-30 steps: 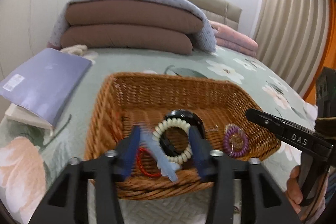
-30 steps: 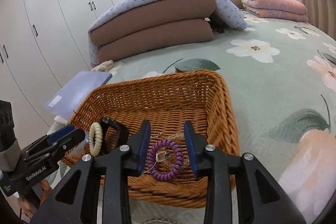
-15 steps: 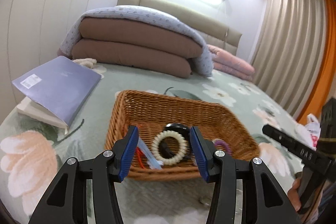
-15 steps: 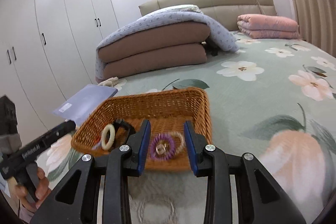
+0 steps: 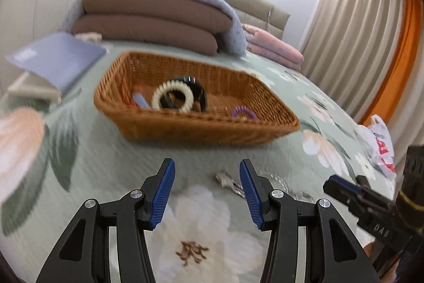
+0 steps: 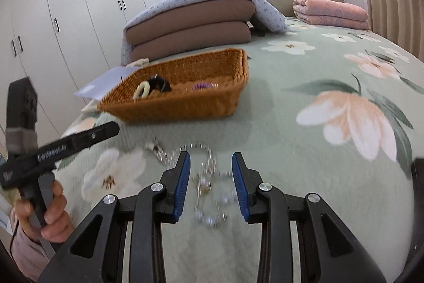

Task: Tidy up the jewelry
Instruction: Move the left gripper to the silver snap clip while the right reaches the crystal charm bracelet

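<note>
A wicker basket (image 5: 169, 123) (image 6: 201, 108) stands on the bed, holding a white bead bracelet (image 5: 172, 99) (image 6: 141, 92), a black band (image 5: 197, 92), a purple coil hair tie (image 5: 243, 113) (image 6: 201, 85) and a blue clip (image 5: 140, 100). On the quilt in front of it lie a silver clip (image 5: 228, 182) (image 6: 153, 146) and a sparkly silver necklace (image 6: 209, 177). My left gripper (image 5: 207, 192) is open and empty, just left of the silver clip. My right gripper (image 6: 211, 182) is open above the necklace.
A blue book (image 5: 58, 60) on a white pad lies left of the basket. Folded brown quilts (image 5: 153, 23) and pink blankets (image 6: 331, 11) are stacked at the headboard. A plastic bag (image 5: 379, 145) lies at the right bed edge. Wardrobes (image 6: 53, 17) stand on the left.
Both grippers have pulled back from the basket toward the near side of the bed and tilted down. The silver clip and necklace on the quilt have come into view.
</note>
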Demonstrator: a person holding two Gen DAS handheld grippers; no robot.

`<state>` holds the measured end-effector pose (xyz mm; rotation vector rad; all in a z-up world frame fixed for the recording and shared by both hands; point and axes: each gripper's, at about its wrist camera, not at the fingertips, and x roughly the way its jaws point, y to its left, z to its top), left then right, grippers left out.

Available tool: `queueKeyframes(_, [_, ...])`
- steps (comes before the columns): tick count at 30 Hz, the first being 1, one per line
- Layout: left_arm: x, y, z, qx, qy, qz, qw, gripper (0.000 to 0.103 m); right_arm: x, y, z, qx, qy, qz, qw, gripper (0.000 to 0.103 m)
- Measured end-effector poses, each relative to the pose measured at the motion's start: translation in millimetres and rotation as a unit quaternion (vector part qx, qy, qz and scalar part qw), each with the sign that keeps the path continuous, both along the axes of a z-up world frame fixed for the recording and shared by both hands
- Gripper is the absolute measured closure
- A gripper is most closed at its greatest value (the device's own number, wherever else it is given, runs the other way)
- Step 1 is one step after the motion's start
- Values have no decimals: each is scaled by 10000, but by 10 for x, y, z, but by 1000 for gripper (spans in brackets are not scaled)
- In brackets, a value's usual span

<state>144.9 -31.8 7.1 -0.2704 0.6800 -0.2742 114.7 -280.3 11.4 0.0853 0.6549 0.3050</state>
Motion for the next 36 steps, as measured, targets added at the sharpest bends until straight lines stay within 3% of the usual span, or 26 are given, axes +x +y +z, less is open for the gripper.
queueKeyframes(3, [33, 29, -115, -244, 307, -128, 9991, 51, -91, 20, -45, -95, 40, 67, 9999, 67])
queueKeyframes(9, [37, -48, -153, -112, 388, -173, 9990, 51, -152, 204, -127, -588, 123, 197, 9980, 67])
queueKeyframes(15, [109, -142, -202, -27, 551, -345, 9979, 51, -32, 236, -219, -665, 457, 291, 9963, 67])
queueKeyframes(19, [151, -132, -235, -103, 687, -386, 9968, 51, 17, 410, -298, -1103, 615, 375, 9913, 68])
queueKeyframes(20, [169, -114, -251, -182, 752, -391, 9962, 51, 35, 461, -325, -1267, 656, 349, 9891, 70])
queueKeyframes(23, [231, -52, -317, -578, 988, -503, 9922, 51, 20, 543, -342, -1522, 586, 300, 9862, 95])
queueKeyframes(29, [290, -115, -286, -742, 1107, -601, 9893, 52, -81, 358, -302, -1293, 528, 18, 9902, 95])
queueKeyframes(36, [409, -274, -317, -609, 1322, -404, 9885, 52, -281, -87, -259, -940, 575, -248, 9936, 95])
